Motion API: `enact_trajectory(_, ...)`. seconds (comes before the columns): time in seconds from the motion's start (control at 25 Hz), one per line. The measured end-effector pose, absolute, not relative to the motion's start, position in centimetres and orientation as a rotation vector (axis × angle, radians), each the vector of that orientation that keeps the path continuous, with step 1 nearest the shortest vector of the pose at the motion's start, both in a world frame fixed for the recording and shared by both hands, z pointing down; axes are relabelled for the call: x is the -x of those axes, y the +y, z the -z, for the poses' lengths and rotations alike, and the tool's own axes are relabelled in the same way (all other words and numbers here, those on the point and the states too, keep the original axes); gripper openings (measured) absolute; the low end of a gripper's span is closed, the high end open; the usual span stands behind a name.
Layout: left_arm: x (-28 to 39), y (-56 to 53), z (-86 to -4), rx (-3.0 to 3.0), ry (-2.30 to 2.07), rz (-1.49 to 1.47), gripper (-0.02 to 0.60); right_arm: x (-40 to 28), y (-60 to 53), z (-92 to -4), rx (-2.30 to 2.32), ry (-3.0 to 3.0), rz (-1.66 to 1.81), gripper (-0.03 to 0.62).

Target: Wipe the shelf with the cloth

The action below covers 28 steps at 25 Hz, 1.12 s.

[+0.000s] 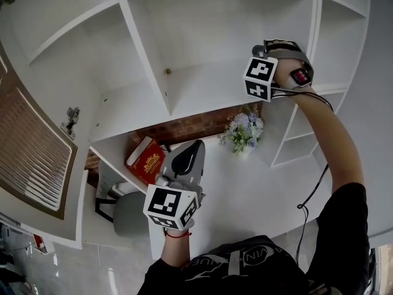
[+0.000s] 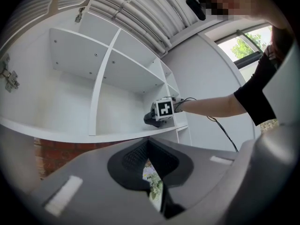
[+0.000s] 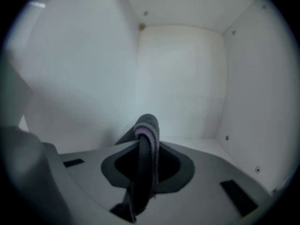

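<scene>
Clamped on the dark cloth [image 3: 148,125], the right tool [image 3: 146,148] points into the shelf [image 3: 206,146], whose bottom board seems to lie just below and ahead of the cloth.

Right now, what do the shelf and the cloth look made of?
Shelf: white board, smooth matte, probably laminate or painted wood; flat panels with small fixing dots near the joints.
Cloth: soft dark grey fabric with a purplish edge, folded limply; maybe microfibre, weave too dim to tell.
</scene>
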<state>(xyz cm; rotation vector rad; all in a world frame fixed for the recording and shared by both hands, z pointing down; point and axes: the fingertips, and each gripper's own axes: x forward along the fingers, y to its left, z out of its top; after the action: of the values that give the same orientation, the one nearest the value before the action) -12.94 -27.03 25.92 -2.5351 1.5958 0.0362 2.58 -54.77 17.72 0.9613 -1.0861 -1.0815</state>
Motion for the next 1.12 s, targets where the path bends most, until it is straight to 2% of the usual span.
enact_trajectory(0.16, 13.5, -26.9, -26.1, 2.529, 1.611, -0.008, 0.011, 6.8, -50.9, -16.1, -0.995, -1.725, 1.059, 0.067)
enact_trajectory(0.32, 14.4, -26.4, -26.0, 2.502, 1.64, 0.017, 0.011, 14.9, -46.7, -15.0, -0.896, -2.343, 0.769, 0.067)
enact_trajectory(0.44, 15.8, -25.9, -26.0, 2.472, 1.68, 0.024, 0.011, 19.2, -44.8, -15.0, -0.82, -2.542, 0.592, 0.067)
enact_trajectory(0.56, 17.2, -25.4, -25.7, 2.439, 1.719, 0.023, 0.011, 22.2, -42.9, -15.8, -0.709, -2.597, 0.554, 0.067)
enact_trajectory(0.8, 18.9, -24.6, -25.3, 2.398, 1.755, 0.027, 0.011, 24.6, -40.3, -14.9, -0.575, -2.674, 0.725, 0.067)
enact_trajectory(1.12, 19.2, -24.8, -25.1, 2.407, 1.737, 0.036, 0.011, 24.4, -39.1, -2.1, -0.688, -2.689, 1.18, 0.067)
